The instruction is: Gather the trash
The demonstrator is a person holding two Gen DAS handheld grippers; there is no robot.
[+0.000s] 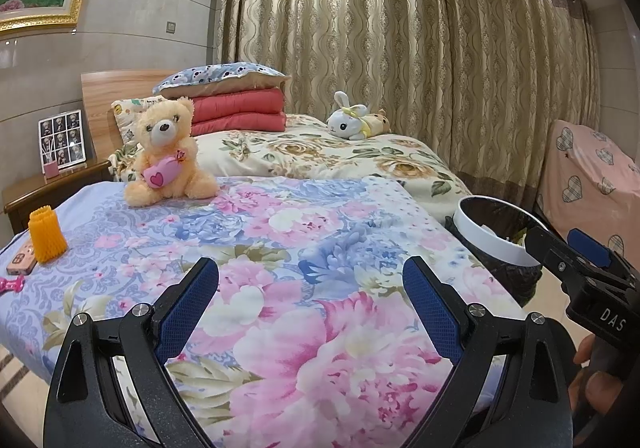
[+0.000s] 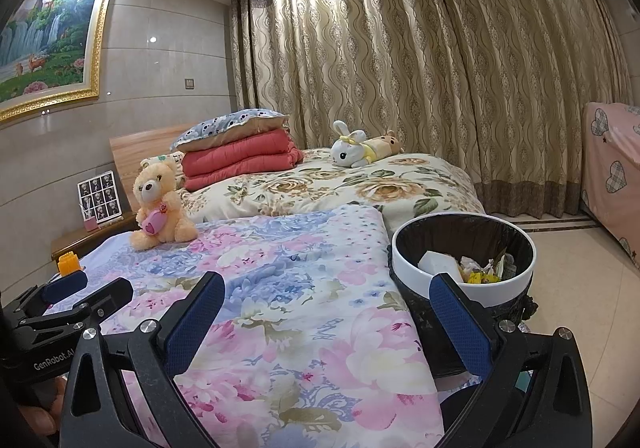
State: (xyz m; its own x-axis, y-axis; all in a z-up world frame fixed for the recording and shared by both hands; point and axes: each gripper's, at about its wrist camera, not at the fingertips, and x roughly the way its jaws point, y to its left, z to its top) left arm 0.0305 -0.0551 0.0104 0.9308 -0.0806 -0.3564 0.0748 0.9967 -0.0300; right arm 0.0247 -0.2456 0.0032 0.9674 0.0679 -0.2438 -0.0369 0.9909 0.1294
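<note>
On the bed's left edge an orange honeycomb paper piece (image 1: 46,235) stands beside a phone (image 1: 22,258), near the teddy bear (image 1: 170,153). The left hand-held gripper (image 1: 311,312) and right hand-held gripper (image 2: 328,322) both hover wide and empty over the floral quilt (image 1: 280,248). The bin (image 2: 464,260), beside the bed at right, already holds scraps. Judged step: seeking remaining trash; next, reach left and pinch gently.

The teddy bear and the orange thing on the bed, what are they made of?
The teddy bear looks like soft plush: its peach fur is fuzzy and fluffy, and it holds a smoother pink heart cushion. The orange thing looks like foam netting or soft plastic, judging by its ribbed, honeycomb-like surface and jagged top edge; I can't be sure which.
</note>
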